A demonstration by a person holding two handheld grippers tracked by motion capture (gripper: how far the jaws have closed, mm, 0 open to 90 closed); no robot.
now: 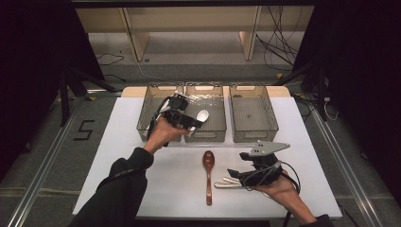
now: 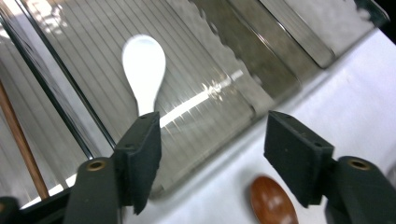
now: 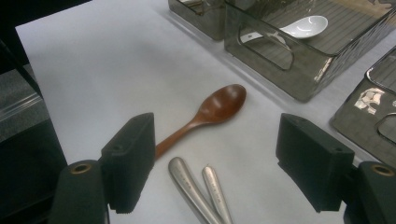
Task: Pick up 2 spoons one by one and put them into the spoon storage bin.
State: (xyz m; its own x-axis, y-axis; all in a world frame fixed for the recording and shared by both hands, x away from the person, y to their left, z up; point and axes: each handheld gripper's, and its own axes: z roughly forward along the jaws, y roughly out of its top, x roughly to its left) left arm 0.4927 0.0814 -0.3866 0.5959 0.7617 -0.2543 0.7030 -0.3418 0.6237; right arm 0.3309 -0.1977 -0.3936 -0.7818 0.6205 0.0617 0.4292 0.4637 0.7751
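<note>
A white spoon [image 1: 203,115] [image 2: 144,65] [image 3: 306,25] lies in the middle clear bin [image 1: 205,138] [image 3: 299,88]. My left gripper [image 1: 196,122] [image 2: 212,154] hovers at that bin's near left corner, jaws wide open; the spoon's handle end sits just beyond the left pad, with nothing between the pads. On the white table lie a brown wooden spoon [image 1: 208,175] [image 2: 272,203] [image 3: 210,112] and two metal utensil handles [image 1: 227,184] [image 3: 196,186]. My right gripper [image 1: 234,174] [image 3: 215,163] is held open just above those metal handles, gripping nothing.
Three clear bins stand in a row at the table's far side: left bin [image 1: 144,124], middle one, right bin [image 1: 253,135]. A thin brown stick [image 2: 21,140] lies in the bin beside the white spoon's. The table's front edge is close behind the right hand.
</note>
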